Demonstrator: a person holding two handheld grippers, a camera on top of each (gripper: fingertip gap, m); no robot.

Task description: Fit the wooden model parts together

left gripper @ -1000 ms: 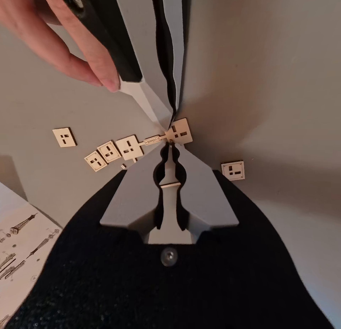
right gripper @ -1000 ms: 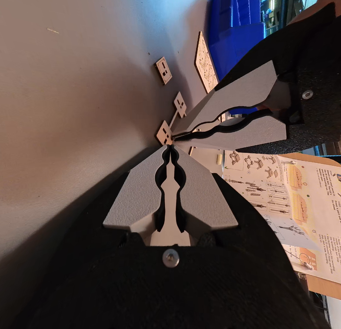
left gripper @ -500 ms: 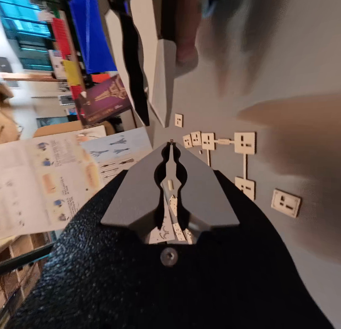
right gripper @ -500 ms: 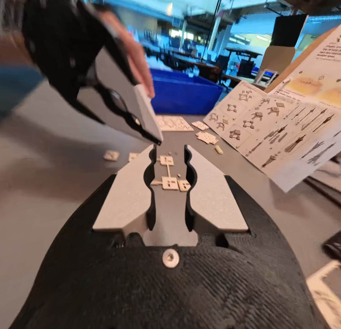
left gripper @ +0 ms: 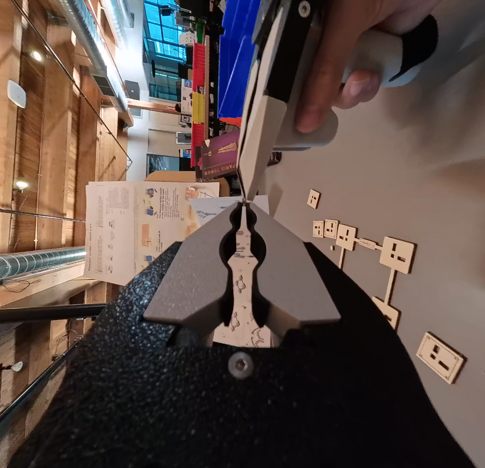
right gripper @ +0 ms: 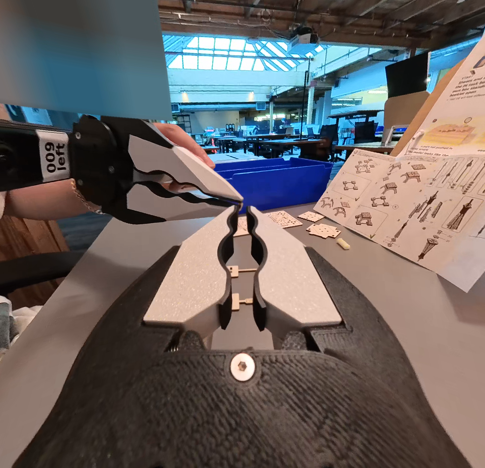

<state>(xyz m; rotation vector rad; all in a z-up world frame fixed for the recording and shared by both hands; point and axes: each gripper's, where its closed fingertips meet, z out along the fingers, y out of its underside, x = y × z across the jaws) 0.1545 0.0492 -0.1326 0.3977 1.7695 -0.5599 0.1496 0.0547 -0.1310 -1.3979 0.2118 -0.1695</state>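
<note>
Both tools are up off the grey surface [left gripper: 393, 167] right now. Left hand-held gripper [left gripper: 242, 205] has its tips pinched together at frame centre, maybe on some tiny dark bit, can't really tell. Right hand-held gripper [right gripper: 242, 211] has a narrow gap between its tips, nothing in it, and its tips nearly meet the left one's. The wooden model parts [left gripper: 396, 254], little slotted squares joined by thin strips, lie flat at the right of the left wrist view. Instruction sheet [right gripper: 393, 206] is propped up at right
</note>
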